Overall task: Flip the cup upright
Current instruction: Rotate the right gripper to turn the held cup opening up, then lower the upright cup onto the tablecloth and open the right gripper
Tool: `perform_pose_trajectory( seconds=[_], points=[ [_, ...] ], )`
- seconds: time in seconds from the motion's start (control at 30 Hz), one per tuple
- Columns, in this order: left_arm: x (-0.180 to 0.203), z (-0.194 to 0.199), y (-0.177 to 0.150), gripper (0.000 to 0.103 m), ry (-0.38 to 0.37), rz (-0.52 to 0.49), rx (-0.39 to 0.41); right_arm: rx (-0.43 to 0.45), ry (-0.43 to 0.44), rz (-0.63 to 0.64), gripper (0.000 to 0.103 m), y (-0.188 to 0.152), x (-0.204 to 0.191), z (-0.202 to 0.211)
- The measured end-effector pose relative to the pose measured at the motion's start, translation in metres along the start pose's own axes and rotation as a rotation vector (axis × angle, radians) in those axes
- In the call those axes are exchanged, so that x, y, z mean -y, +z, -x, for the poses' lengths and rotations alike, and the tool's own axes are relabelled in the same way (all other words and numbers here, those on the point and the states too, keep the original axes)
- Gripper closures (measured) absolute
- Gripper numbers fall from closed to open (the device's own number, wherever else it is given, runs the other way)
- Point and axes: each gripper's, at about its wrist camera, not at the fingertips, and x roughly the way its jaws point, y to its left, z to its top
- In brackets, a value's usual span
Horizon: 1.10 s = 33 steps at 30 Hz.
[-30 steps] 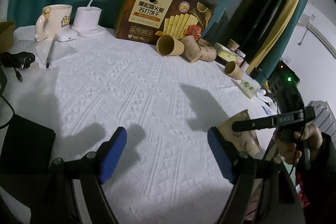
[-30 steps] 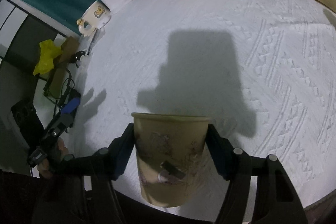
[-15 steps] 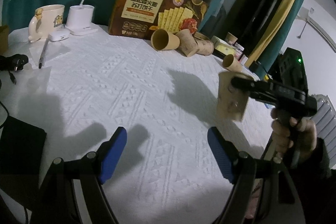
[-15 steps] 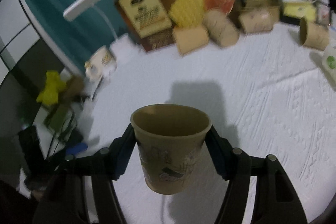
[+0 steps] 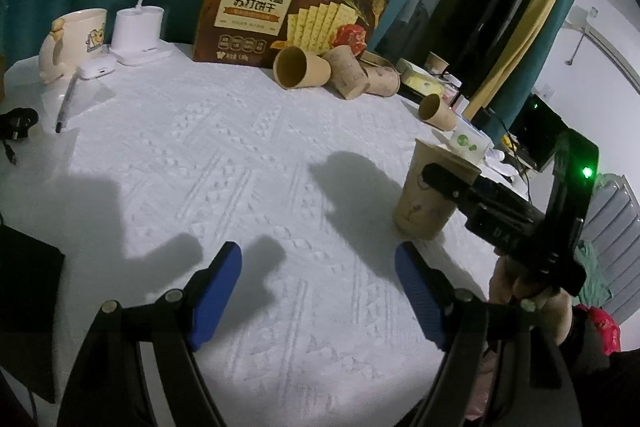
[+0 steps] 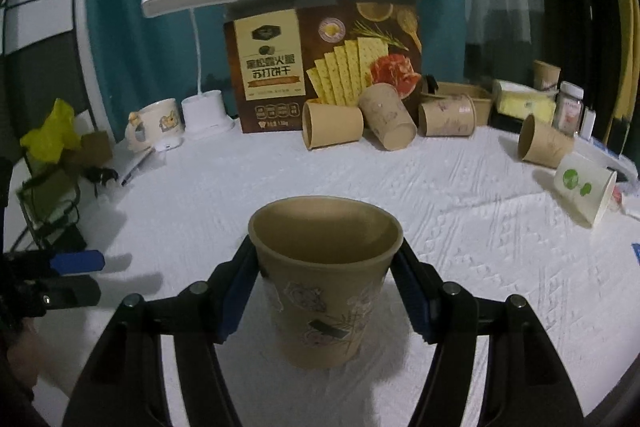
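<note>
- The brown paper cup [image 6: 325, 283] stands mouth-up between the blue pads of the right claw [image 6: 326, 291], which grips it just under the rim; in the left wrist view the same cup [image 5: 428, 199] looks to have its base on or just above the white textured cloth [image 5: 240, 155] covering the bench
- The step in hand appears to be the set-down: the cup is already upright, so the flip itself looks done, and only the release remains
- The left claw [image 5: 318, 291] hangs wide open over bare cloth, holding nothing, well apart from the cup
- The next move calls for confirming the base sits flat, then spreading the right pads evenly and backing straight away so the light cup is not dragged or tipped
- Several more paper cups [image 6: 332, 127] lie on their sides by the cracker box [image 6: 320, 67] at the far edge
</note>
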Motion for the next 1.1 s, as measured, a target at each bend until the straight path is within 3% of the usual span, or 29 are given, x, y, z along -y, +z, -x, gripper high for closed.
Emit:
perform_pose_trajectory(
  seconds=[0.7, 1.1],
  points=[
    [0.008, -0.01, -0.019, 0.024, 0.023, -0.034, -0.032, -0.025, 0.017, 0.019, 0.04, -0.021, -0.009, 0.013],
    [0.023, -0.009, -0.024, 0.024, 0.003, -0.07, -0.041, -0.105, 0.013, 0.028, 0.04, -0.038, -0.013, 0.009]
  ],
)
